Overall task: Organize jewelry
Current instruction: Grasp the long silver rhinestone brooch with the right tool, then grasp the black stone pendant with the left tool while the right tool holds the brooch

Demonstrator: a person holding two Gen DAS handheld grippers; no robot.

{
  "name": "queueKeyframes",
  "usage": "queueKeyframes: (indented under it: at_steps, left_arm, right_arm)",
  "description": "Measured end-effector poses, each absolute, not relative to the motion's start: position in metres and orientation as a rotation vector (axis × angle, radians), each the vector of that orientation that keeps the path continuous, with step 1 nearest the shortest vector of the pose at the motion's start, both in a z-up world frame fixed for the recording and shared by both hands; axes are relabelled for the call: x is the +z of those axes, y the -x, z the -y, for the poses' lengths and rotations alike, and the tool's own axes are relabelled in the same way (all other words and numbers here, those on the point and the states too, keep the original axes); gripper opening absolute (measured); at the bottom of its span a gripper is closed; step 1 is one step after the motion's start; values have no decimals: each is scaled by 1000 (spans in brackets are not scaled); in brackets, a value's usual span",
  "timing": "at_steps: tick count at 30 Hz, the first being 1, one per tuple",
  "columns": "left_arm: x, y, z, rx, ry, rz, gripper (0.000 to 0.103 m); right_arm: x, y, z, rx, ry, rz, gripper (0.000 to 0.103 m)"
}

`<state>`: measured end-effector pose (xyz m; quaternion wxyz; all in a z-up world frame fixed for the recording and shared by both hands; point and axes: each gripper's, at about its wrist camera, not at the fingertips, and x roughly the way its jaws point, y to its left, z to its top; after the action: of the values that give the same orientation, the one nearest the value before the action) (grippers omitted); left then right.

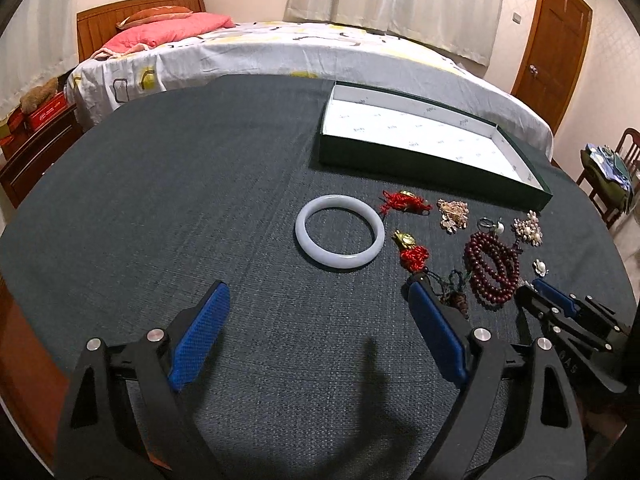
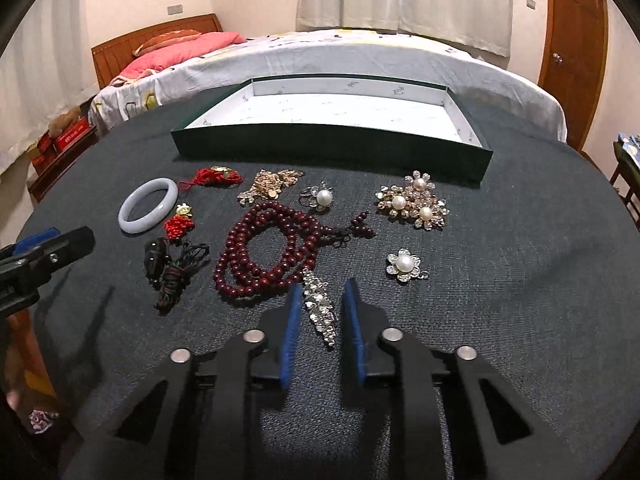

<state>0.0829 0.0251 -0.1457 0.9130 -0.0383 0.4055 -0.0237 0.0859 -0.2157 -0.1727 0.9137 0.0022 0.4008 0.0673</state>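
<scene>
A white jade bangle (image 1: 340,262) lies on the dark cloth just beyond my left gripper (image 1: 316,282), which is open with nothing between its blue pads. To its right lie red knot charms (image 1: 406,202), a dark red bead necklace (image 1: 492,268) and small brooches. In the right wrist view my right gripper (image 2: 323,284) has its pads drawn in close on either side of a long rhinestone brooch (image 2: 320,312) that rests on the cloth. Around it lie the bead necklace (image 2: 264,256), a pearl flower brooch (image 2: 404,266) and a dark cord pendant (image 2: 172,268).
An open green box (image 2: 320,148) with a white lining stands at the back of the table, nothing in it. A pearl cluster brooch (image 2: 416,202), a pearl ring (image 2: 320,198) and a gold chain (image 2: 272,186) lie before it. A bed (image 1: 280,48) is behind, a chair (image 1: 612,172) at right.
</scene>
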Motion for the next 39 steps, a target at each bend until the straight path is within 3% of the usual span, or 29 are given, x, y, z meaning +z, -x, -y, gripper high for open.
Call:
queueKeyframes:
  at_steps: [3, 25, 37, 39]
  left_arm:
    - [-147, -83, -22, -55, 74, -839, 89]
    - [-169, -100, 48, -153, -32, -903, 89]
    - [-165, -104, 35, -58, -5, -891, 88]
    - [-167, -105, 33, -39, -7, -893, 84]
  right_arm:
    - [-173, -85, 217, 146, -18, -828, 13]
    - [-167, -76, 253, 132, -121, -815, 13]
    - [-169, -79, 257, 142, -151, -822, 13]
    - [-170, -80, 257, 141, -151, -825, 13]
